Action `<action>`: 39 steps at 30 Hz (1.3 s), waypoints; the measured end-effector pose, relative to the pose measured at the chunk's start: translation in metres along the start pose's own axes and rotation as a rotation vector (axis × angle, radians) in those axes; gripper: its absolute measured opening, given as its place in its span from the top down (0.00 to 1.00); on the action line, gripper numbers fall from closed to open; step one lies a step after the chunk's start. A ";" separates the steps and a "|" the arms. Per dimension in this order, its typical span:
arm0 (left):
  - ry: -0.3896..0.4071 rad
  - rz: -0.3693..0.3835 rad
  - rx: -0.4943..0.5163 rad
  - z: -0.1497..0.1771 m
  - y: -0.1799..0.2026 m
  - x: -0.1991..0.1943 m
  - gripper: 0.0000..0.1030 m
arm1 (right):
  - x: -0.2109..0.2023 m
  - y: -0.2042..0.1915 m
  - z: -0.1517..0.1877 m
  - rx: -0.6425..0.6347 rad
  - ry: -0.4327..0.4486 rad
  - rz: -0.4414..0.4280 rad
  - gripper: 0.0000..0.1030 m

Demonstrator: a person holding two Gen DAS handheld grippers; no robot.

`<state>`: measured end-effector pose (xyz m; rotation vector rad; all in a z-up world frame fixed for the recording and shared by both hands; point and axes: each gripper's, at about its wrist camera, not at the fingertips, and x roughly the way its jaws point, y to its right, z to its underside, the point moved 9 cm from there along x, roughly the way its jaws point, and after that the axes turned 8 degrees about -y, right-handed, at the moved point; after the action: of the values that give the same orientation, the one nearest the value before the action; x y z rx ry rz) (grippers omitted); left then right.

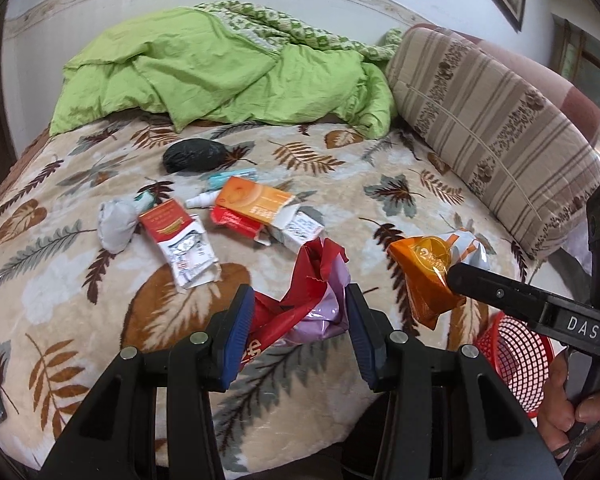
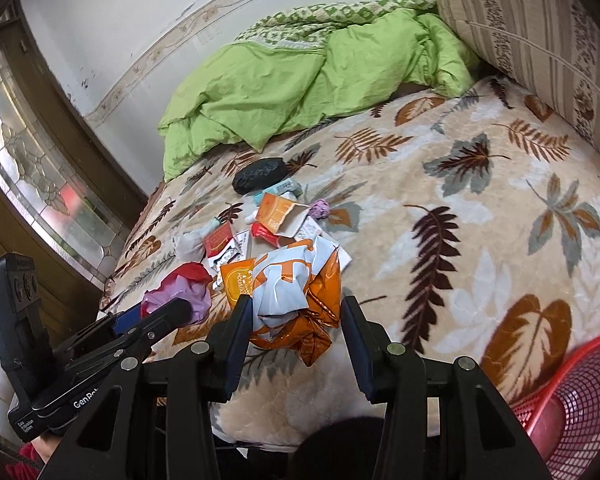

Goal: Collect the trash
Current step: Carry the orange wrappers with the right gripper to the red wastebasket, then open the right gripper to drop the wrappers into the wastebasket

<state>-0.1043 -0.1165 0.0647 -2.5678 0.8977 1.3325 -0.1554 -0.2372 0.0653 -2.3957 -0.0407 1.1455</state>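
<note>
- My left gripper [image 1: 300,320] is clamped on a crumpled red and lilac wrapper [image 1: 316,296], both blue pads pressing into its sides, held above the bed
- My right gripper [image 2: 296,332] is clamped on an orange and white snack bag [image 2: 296,300], which bulges out ahead of the pads
- The red mesh basket [image 2: 580,412] sits low at the bed's near edge, on my right side, so I judge both loads are bound for it
- More trash lies well ahead on the leaf-print blanket [image 1: 380,168]: an orange carton [image 1: 252,200], a red packet [image 1: 166,222], a grey wad [image 1: 114,226], a black bundle [image 1: 196,155]
- Risk: slick, springy foil could slide out if either grip loosens
- Risk: the two grippers sit near each other, so crossing towards the basket could tangle the bags
- Risk: loose tails may snag the mesh rim on release
</note>
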 end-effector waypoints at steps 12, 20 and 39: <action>-0.059 0.130 0.195 0.004 0.106 0.018 0.56 | -0.067 0.085 0.017 0.168 0.066 0.084 0.54; -0.180 0.320 0.381 0.032 0.219 0.039 0.56 | -0.131 0.172 0.054 0.342 0.124 0.201 0.54; -0.256 0.401 0.502 0.064 0.305 0.059 0.37 | -0.174 0.254 0.101 0.537 0.124 0.320 0.48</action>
<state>-0.2918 -0.3699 0.0302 -1.8584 1.5152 1.2710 -0.3882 -0.4604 0.0274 -2.0184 0.6305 0.9788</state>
